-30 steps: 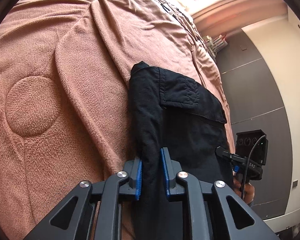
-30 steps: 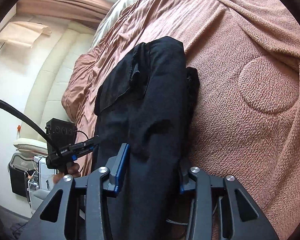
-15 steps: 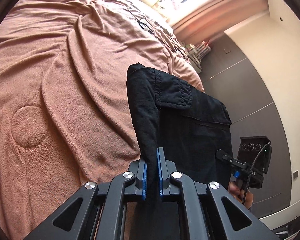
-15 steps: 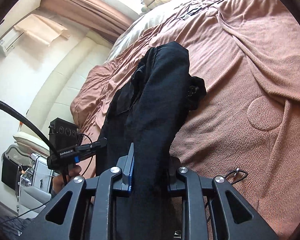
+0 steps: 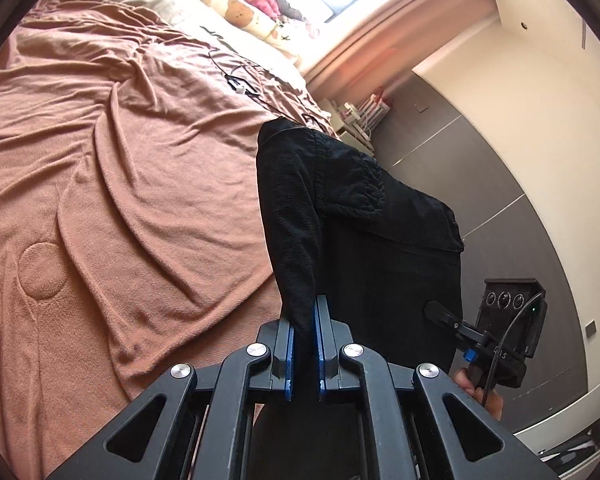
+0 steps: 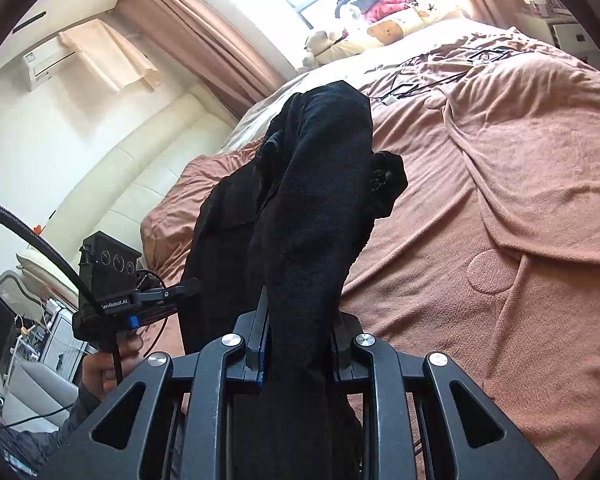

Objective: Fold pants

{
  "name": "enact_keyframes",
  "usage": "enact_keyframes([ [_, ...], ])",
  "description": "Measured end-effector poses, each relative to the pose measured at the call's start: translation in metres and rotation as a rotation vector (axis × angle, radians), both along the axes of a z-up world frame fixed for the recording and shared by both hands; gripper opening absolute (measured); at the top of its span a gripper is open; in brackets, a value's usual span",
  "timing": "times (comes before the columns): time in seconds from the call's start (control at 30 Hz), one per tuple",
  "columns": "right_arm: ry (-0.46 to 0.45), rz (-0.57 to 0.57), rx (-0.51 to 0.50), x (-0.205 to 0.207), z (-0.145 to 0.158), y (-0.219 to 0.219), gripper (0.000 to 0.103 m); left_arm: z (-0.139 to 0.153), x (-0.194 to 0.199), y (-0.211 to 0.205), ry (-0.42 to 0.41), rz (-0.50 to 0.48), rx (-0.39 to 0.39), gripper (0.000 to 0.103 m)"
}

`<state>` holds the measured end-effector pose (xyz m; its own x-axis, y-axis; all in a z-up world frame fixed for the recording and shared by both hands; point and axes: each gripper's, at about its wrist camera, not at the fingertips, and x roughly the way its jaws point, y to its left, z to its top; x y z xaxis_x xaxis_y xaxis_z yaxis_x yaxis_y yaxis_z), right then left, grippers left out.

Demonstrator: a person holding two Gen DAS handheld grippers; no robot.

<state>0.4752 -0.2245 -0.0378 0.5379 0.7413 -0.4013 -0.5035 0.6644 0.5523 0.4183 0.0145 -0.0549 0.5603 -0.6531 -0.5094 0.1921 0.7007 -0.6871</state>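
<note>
Hanging pants above blanket

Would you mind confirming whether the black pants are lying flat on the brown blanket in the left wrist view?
No, the black pants hang lifted above the brown blanket, pinched in the left gripper.

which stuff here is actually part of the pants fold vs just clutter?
In play:
- black pants
- left gripper, jaws shut on pants
- right gripper, jaws shut on pants
- pink blanket

Clutter:
- cables
- plush toys
- curtain
</note>
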Motion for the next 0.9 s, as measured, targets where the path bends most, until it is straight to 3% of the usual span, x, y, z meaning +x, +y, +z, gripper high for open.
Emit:
enact_keyframes([
  [0.4, -0.1, -0.043, -0.028, -0.064, 0.045, -0.036, 0.018, 0.061, -0.045, -0.031, -0.086, -0.044, -0.017, 0.008],
  [0.9, -0.149, -0.138, -0.107, -0.141, 0.1, -0.101, 0.018, 0.124, -0.082, -0.113, -0.147, -0.142, -0.046, 0.008],
])
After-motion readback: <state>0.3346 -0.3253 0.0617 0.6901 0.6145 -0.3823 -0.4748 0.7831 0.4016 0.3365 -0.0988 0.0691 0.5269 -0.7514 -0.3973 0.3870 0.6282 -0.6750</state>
